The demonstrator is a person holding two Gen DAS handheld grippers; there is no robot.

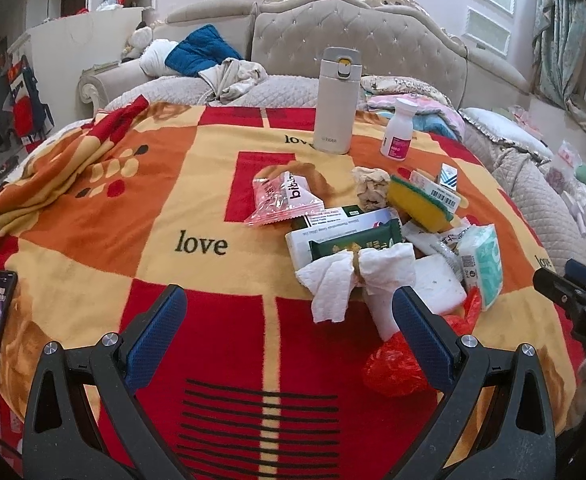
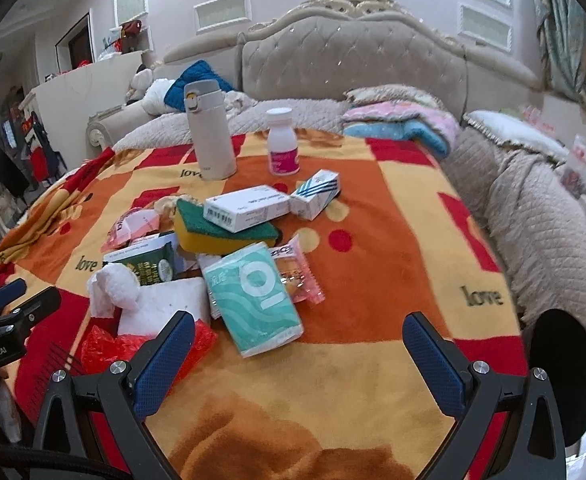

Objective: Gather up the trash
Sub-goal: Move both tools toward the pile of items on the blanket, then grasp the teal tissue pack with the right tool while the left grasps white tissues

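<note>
1. Nearest, left gripper [image 1: 289,320] and right gripper [image 2: 299,344] both gape apart, holding nothing.
2. Just beyond, the red plastic bag [image 1: 393,368] lies crumpled under the trash pile [image 1: 377,240]; apparently nothing is bagged yet.
3. Farther back, thermos [image 1: 336,100] and pill bottle [image 1: 398,128] stand upright, likely keepers.

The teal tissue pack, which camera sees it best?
The right wrist view. There the teal tissue pack lies face-on near the camera, so its whole front with the white pattern shows. In the left wrist view the same pack sits at the far side of the pile, turned edge-on, so you mostly see one narrow side.
</note>
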